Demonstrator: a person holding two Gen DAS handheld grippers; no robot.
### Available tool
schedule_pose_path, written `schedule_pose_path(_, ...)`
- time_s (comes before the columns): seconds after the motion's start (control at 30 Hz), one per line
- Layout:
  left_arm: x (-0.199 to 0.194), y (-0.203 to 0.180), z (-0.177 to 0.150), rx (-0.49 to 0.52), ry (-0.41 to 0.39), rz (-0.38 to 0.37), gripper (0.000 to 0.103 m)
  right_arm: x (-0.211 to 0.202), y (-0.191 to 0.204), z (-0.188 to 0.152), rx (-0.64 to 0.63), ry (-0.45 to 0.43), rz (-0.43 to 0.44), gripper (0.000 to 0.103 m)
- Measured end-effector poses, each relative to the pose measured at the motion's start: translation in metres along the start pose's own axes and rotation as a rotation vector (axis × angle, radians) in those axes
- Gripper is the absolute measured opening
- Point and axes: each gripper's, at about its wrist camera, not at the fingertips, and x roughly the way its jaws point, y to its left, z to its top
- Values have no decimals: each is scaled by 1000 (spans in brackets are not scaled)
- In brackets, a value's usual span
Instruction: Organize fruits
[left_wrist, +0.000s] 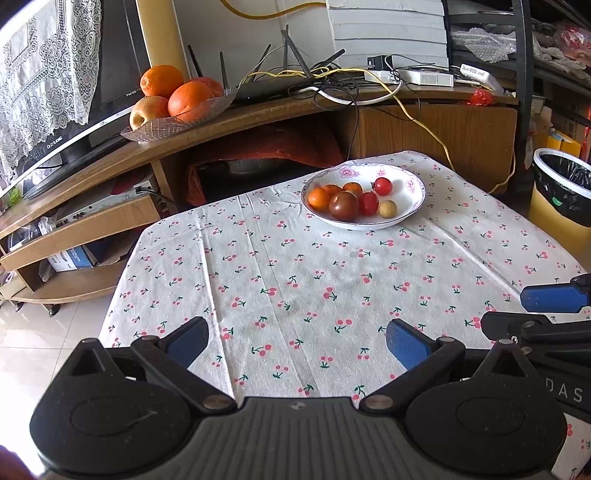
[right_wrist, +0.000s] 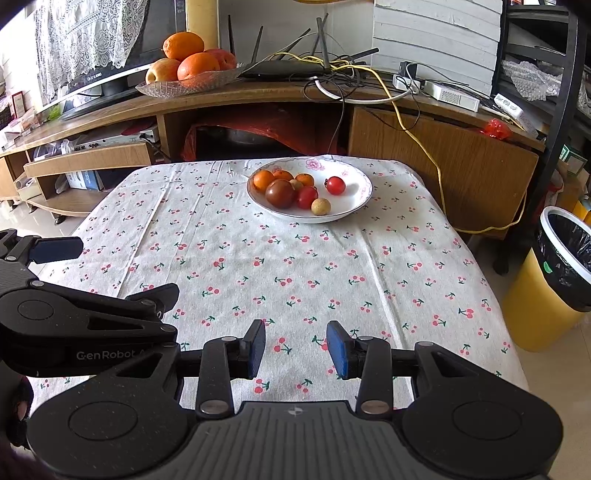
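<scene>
A white flowered bowl (left_wrist: 413, 184) (right_wrist: 358, 184) stands at the far side of the table on a cherry-print cloth (left_wrist: 295, 280) (right_wrist: 277, 258). It holds small oranges (left_wrist: 319, 198) (right_wrist: 263, 179), a dark tomato (left_wrist: 343, 206) (right_wrist: 280, 192), red cherry tomatoes (left_wrist: 383, 185) (right_wrist: 335, 185) and a tan longan (left_wrist: 387, 208) (right_wrist: 320, 206). My left gripper (left_wrist: 297, 341) is open and empty above the near cloth. My right gripper (right_wrist: 295, 349) is open and empty, narrower, beside it; each shows at the edge of the other's view.
A glass dish of big oranges and apples (left_wrist: 173, 99) (right_wrist: 192, 62) sits on the wooden TV stand (left_wrist: 229, 122) behind the table. Router and cables (left_wrist: 332, 81) lie there. A yellow bin (left_wrist: 561, 199) (right_wrist: 554, 280) stands at the table's right.
</scene>
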Motion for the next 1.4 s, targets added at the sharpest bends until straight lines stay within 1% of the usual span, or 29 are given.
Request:
schedule_pose_path(0.53, -9, -3, -6, 25, -3, 14, 103, -7, 4, -6, -8, 16, -3, 34)
schedule_pose_path(1.1, -11, -1, -9, 21, 0, 17, 103, -7, 7, -8, -15, 19, -2, 34)
schedule_pose_path(1.4, -11, -4, -9, 25, -11, 34, 103, -6, 7, -8, -16, 18, -1, 34)
